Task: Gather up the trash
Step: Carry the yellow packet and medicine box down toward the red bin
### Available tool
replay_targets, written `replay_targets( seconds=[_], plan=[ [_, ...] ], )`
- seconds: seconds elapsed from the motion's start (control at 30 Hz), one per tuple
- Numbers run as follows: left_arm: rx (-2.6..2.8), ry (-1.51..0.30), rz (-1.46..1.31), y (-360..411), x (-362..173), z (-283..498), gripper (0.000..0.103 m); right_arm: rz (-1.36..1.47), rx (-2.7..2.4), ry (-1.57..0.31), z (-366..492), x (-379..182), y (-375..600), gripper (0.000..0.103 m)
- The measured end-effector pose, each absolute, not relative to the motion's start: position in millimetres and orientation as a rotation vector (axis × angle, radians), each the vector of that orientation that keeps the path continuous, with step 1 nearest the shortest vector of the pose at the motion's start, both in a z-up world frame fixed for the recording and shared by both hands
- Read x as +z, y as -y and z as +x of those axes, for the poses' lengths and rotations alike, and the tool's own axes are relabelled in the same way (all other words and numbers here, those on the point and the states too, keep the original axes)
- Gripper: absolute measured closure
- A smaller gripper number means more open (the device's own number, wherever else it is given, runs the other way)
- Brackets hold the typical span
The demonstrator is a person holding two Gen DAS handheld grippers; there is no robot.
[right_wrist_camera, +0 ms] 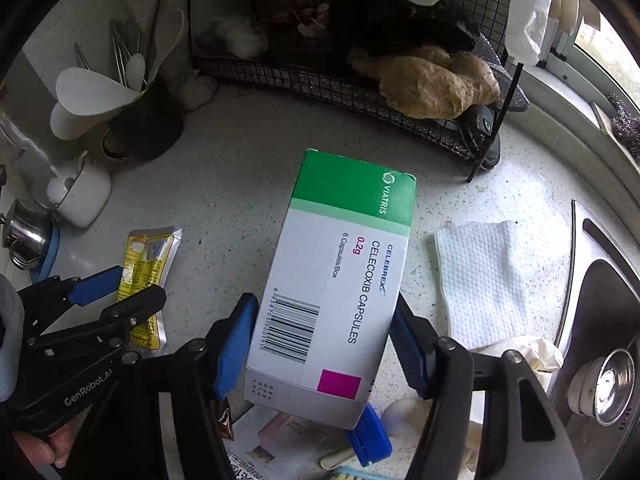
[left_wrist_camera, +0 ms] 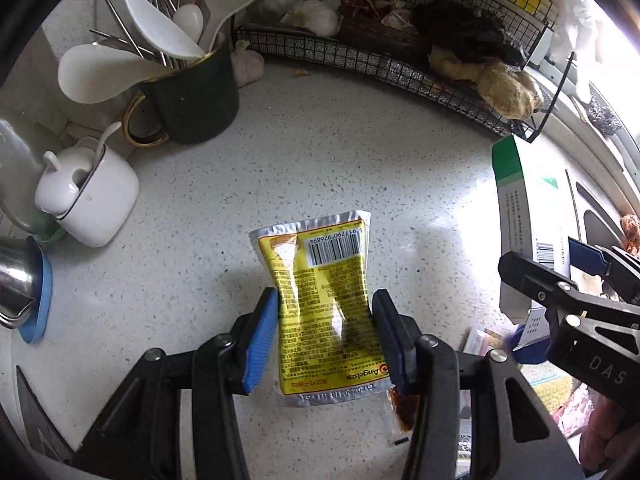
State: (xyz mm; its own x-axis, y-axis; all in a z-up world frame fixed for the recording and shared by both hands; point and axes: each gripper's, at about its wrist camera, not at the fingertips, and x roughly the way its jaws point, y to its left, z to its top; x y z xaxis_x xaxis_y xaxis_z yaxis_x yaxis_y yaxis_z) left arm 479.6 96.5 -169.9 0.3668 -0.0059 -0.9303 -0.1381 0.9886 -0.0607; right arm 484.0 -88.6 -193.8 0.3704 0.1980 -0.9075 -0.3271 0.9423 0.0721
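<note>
A yellow and silver sachet point(left_wrist_camera: 320, 280) with a barcode hangs between the blue pads of my left gripper point(left_wrist_camera: 326, 332), which is shut on its pinched middle, above the speckled counter point(left_wrist_camera: 320, 152). The right wrist view shows that sachet point(right_wrist_camera: 148, 256) and the left gripper point(right_wrist_camera: 124, 292) at the left. My right gripper point(right_wrist_camera: 326, 336) is shut on a white and green medicine box point(right_wrist_camera: 344, 264), a pad against each long side. In the left wrist view the box point(left_wrist_camera: 520, 220) stands at the right, in the right gripper point(left_wrist_camera: 556, 264).
A black wire rack point(right_wrist_camera: 320, 80) with garlic and ginger lines the back. A dark mug of utensils point(left_wrist_camera: 192, 96) and a white lidded jar point(left_wrist_camera: 100, 196) stand at the left. A paper towel point(right_wrist_camera: 480, 272) lies beside the steel sink point(right_wrist_camera: 600, 320). Papers and scraps point(right_wrist_camera: 280, 440) lie under the box.
</note>
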Motion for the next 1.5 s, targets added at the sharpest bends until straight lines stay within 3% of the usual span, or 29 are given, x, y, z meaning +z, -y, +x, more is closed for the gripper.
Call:
replay_targets(
  seconds=[0.2,0.83,1.5],
  plan=[
    [0.045,-1.115,-0.12,-73.4,-130.8,445.6,0.057,-0.091,0.342,-1.077,442.2,-163.8,108.5,0.041],
    [-0.128,-1.072,-0.022,52.5,-107.4,296.2,0.057,-0.02,0.249,-1.014,269.9,-124.8,240.6,0.041],
    [-0.501,-1.19,0.24,266.2,-189.7,155.0,0.057,0.21,-0.137,-1.122,91.8,-197.0,401.9,0.041]
  ],
)
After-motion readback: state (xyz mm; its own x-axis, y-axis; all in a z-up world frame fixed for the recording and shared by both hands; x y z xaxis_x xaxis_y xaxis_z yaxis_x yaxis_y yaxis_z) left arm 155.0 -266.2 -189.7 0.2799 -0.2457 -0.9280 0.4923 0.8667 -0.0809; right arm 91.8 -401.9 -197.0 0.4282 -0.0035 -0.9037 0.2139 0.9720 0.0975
